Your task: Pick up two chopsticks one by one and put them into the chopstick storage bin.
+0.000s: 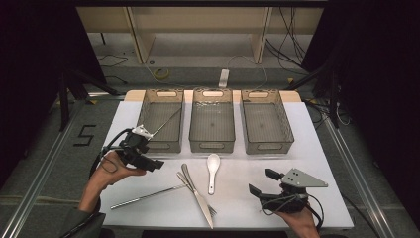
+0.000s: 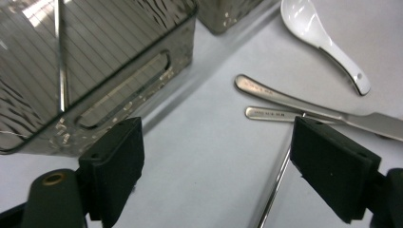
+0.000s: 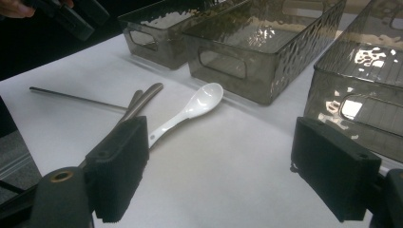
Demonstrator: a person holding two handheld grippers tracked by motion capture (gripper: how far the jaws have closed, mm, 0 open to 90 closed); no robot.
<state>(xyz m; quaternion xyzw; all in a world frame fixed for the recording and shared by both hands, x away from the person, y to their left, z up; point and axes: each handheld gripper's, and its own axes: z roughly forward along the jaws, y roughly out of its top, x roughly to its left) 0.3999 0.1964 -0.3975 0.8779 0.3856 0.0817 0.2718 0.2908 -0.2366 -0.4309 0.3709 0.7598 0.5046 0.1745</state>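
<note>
Lab recording setup: dark curtains (image 1: 29,74), floor cables (image 1: 292,44), aluminium rail (image 1: 44,163), covered table (image 1: 277,163).

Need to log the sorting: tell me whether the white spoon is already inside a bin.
No, the white spoon lies on the table, in front of the middle bin and outside it.

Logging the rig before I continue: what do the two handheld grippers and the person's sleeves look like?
Both the left gripper and right gripper are black with blocky black jaw pads, each topped by a grey three-cornered plate and trailing black cable. A dark sleeve covers the left forearm.
</note>
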